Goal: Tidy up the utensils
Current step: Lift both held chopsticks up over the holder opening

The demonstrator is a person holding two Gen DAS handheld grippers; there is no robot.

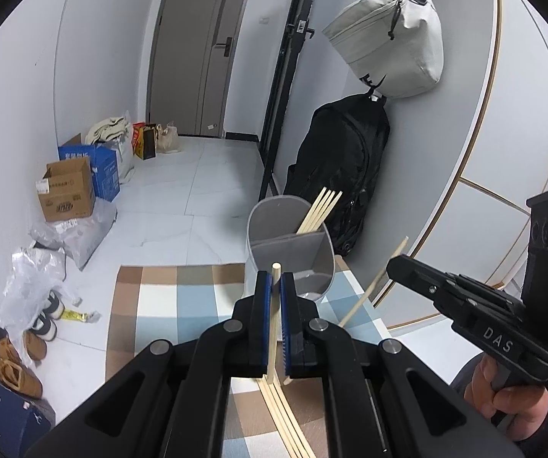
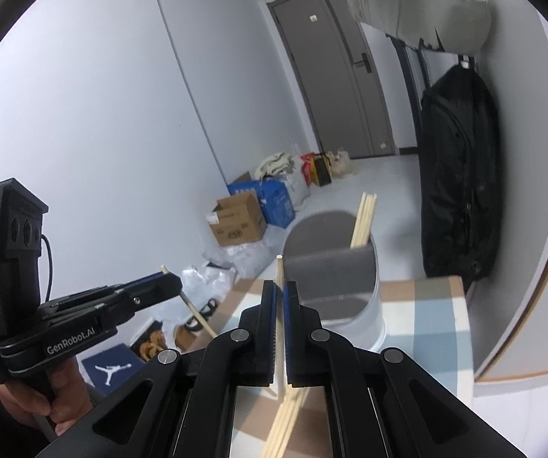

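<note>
My left gripper (image 1: pixel 275 280) is shut on a single wooden chopstick (image 1: pixel 272 328), held nearly upright above the checked table mat (image 1: pixel 182 305). My right gripper (image 2: pixel 278 286) is likewise shut on its own chopstick (image 2: pixel 280 320). Each gripper shows in the other's view: the right gripper (image 1: pixel 398 263) with its slanted chopstick (image 1: pixel 369 292), and the left gripper (image 2: pixel 172 280) with its stick (image 2: pixel 197 313). Ahead stands a grey divided utensil holder (image 1: pixel 270 229) (image 2: pixel 373 305). Several chopsticks (image 1: pixel 321 210) (image 2: pixel 363 221) lean in its back compartment. More loose chopsticks (image 1: pixel 283 420) (image 2: pixel 283 427) lie on the mat beneath the grippers.
A black backpack (image 1: pixel 342 175) hangs on the wall right behind the holder, with a light grey bag (image 1: pixel 392 45) above it. Cardboard boxes (image 1: pixel 67 191), plastic bags and shoes (image 1: pixel 25 355) crowd the floor at left. The table's far edge (image 2: pixel 461 286) lies just past the holder.
</note>
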